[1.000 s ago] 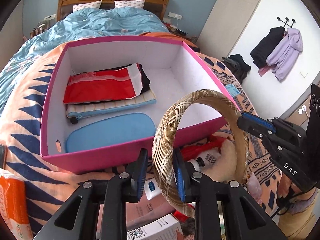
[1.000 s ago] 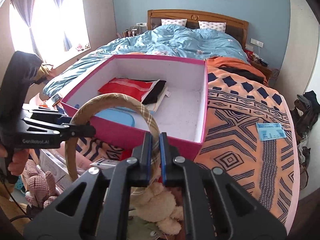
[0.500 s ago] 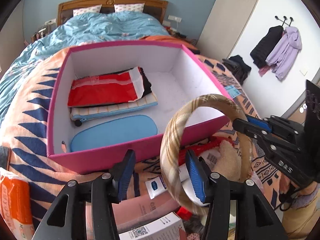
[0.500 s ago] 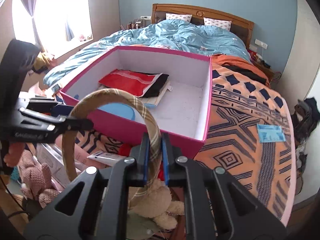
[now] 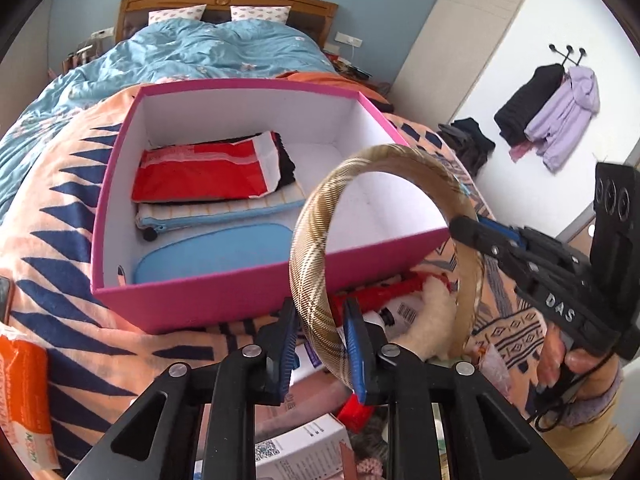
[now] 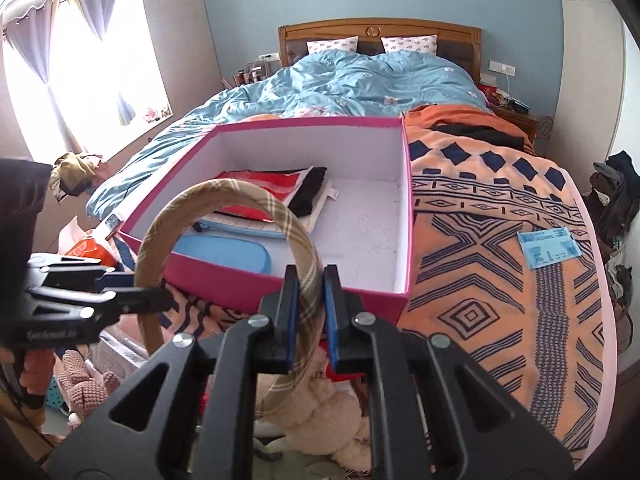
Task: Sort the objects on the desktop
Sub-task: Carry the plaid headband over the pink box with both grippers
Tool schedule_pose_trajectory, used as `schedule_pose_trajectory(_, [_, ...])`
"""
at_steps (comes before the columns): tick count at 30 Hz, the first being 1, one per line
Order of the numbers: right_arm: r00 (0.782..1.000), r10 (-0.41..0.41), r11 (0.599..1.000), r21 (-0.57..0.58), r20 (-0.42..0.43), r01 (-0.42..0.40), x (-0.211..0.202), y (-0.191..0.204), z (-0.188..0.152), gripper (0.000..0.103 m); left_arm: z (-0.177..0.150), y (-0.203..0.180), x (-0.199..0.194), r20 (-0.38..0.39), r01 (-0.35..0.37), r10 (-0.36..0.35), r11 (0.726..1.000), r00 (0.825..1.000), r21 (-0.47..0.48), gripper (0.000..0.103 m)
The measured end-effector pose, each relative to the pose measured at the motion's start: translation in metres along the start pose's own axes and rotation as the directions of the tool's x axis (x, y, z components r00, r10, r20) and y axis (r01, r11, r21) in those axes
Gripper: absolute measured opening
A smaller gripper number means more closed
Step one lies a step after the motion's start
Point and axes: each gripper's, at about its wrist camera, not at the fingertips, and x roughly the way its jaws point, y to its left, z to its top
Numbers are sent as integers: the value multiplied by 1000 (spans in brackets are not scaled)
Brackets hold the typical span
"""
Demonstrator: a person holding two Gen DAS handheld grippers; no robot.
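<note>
A beige plaid headband (image 5: 308,248) is held upright just in front of a pink box (image 5: 248,288) on the bed. My left gripper (image 5: 320,340) has its fingers close around one end of the headband. My right gripper (image 6: 308,304) is shut on the other end (image 6: 304,276); it shows at the right in the left wrist view (image 5: 472,228). The box (image 6: 280,288) holds a red packet (image 5: 204,172), a striped zip pouch (image 5: 216,212) and a blue case (image 5: 212,252).
Below the box's near wall lie a cream plush toy (image 6: 316,412), a red item (image 5: 384,292), bottles and small cartons (image 5: 304,456). An orange pack (image 5: 24,396) sits at left. A blue card (image 6: 548,248) lies on the patterned blanket. Clothes hang on the wall (image 5: 560,120).
My left gripper opened half a second ago and has closed in again around the headband's end. Both grippers and the headband have risen slightly toward the box.
</note>
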Motion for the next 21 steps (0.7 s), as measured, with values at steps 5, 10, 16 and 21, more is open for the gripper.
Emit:
schedule_pose_trajectory(5, [1000,1,999,-44,3,-1,-5,2,5,16,12,-2,-7,28,-12,12,1000,1000,13,20])
schedule_pose_trajectory(10, [1000,-11,997,-78,5,12,-6,3,10,16,22,-6,-11,54,-32,30,999,998,28,20])
schedule_pose_trajectory(16, [999,-16,995,-95,32,19,-10,0,22,16,34,-9,-14,73,-50,47,998,996,42,20])
schedule_pose_trajectory(21, [998,-24,993,-113,51,30,-11,-1,34,16,46,-10,-13,86,-60,56,997,995,43,20])
